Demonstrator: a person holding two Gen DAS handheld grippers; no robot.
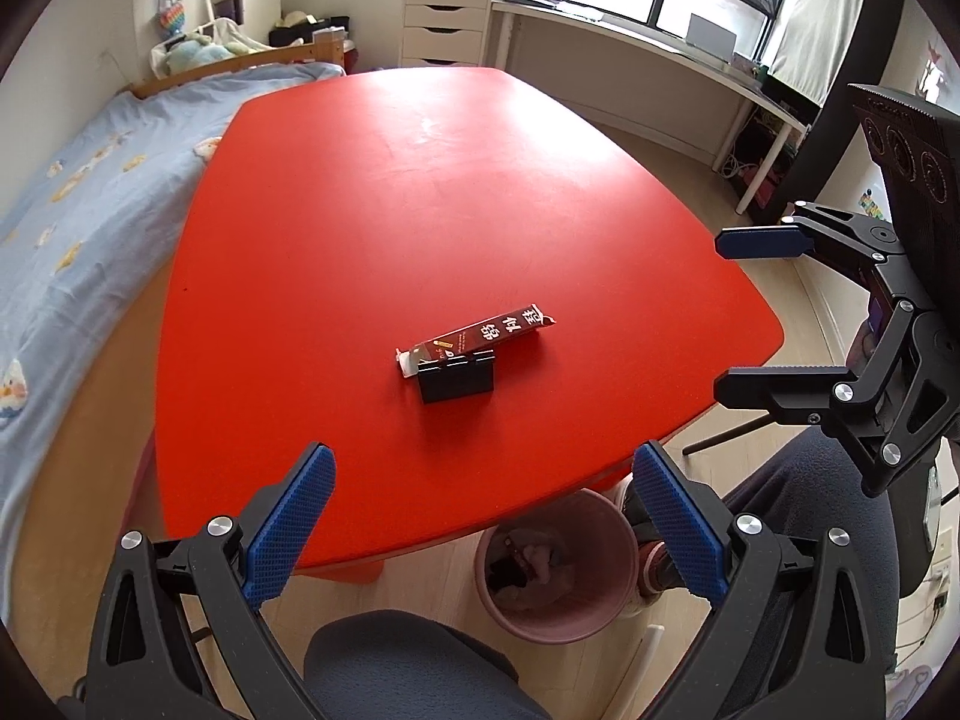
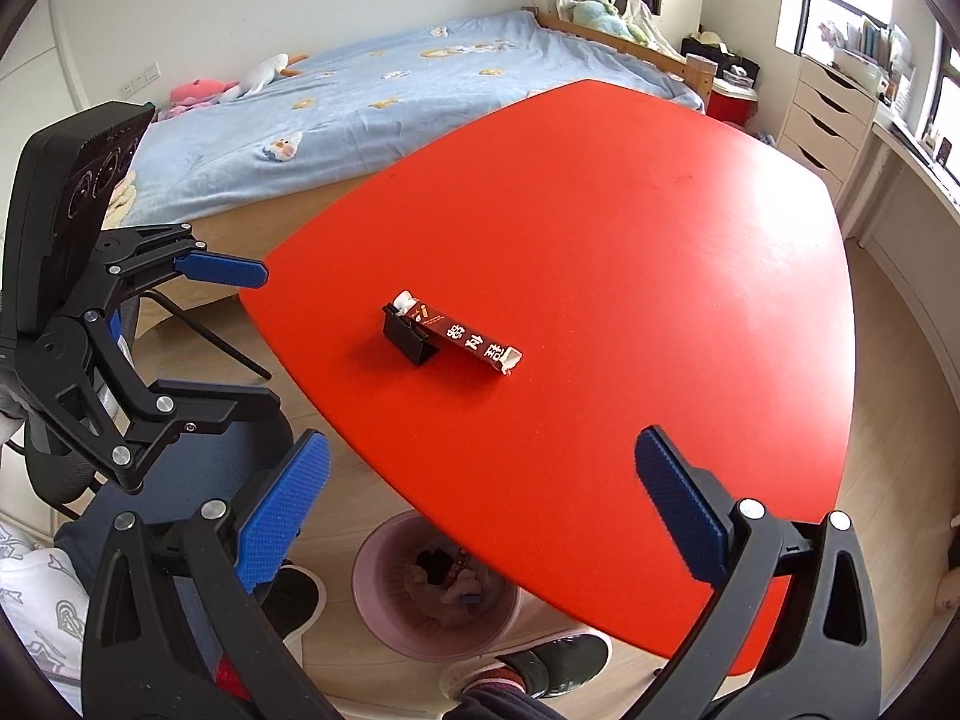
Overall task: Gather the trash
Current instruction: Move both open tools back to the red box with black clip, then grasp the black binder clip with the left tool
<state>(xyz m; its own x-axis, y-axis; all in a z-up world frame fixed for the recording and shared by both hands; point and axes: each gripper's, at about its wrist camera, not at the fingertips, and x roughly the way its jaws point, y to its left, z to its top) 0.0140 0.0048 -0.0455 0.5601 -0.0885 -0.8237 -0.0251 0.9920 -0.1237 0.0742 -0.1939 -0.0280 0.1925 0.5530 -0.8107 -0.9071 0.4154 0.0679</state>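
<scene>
Item 1: wrapper [image 1: 487,333], dark brown, long and narrow, printed with white characters, both ends torn open. Location: near the middle of the red tabletop [image 1: 390,180], one end propped on item 2, the other end resting on the surface.

Item 2: black clip stand [image 1: 456,383], small, touching the wrapper's raised end. Whether it counts as trash cannot be told.

Item 3: pink waste bin [image 1: 555,576], on the floor just under the near tabletop edge, already holding crumpled scraps. Partly overhung by the tabletop in the right wrist view.

Item 4: left claw [image 1: 483,531], spread wide, holding nothing, hovering over the near edge, well short of the wrapper.

Item 5: right claw [image 2: 480,531], likewise spread wide and empty, off the tabletop's corner.

Hazards, as judged:
- A closing claw could catch the stand with the wrapper, since the two touch; the stand may then drop into the bin.
- The wrapper looks light and limp; a pinch at one torn end could let it slip or fold out.
- Nudging the stand may skid the wrapper away.
- The overhanging edge narrows the drop; a release too far in would land on the tabletop, too far out on the floor.
</scene>
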